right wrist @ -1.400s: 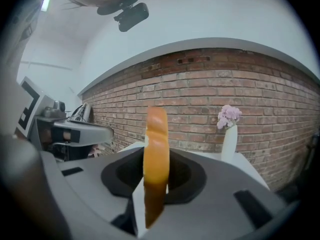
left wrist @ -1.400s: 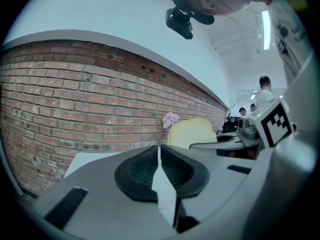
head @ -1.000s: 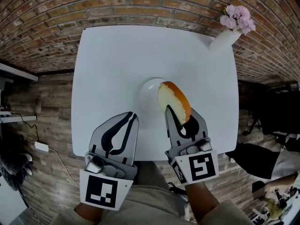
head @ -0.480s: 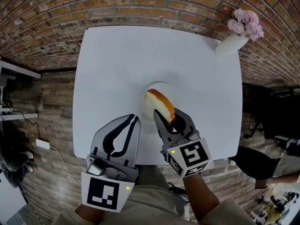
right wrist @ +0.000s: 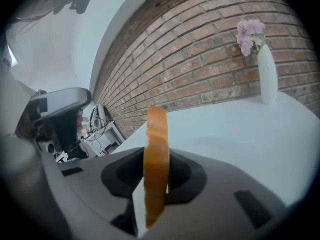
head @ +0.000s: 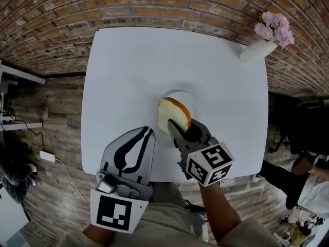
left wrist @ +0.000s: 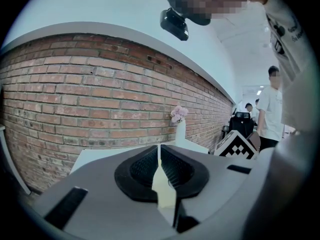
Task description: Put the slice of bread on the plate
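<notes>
White table point(head: 128, 71) beside brick wall point(left wrist: 100, 99) — right gripper point(head: 183, 130) clamps bread slice point(head: 172, 115); left gripper point(head: 147, 130) closed, empty.

The slice of bread point(head: 174, 115) is smooth-crusted, the table point(head: 133, 71) matt.

This looks like a lab or office corner dressed up as a dining nook. A brick wall point(head: 154, 4) stands behind a white table point(head: 133, 66), with a vase of pink flowers point(head: 259, 48) at the table's 2 o'clock. Out at 8 o'clock a cabled adapter point(head: 47, 157) lies on the plank floor point(head: 56, 112). People in white shirts point(left wrist: 270, 109) stand by a black chair point(left wrist: 241, 123).
</notes>
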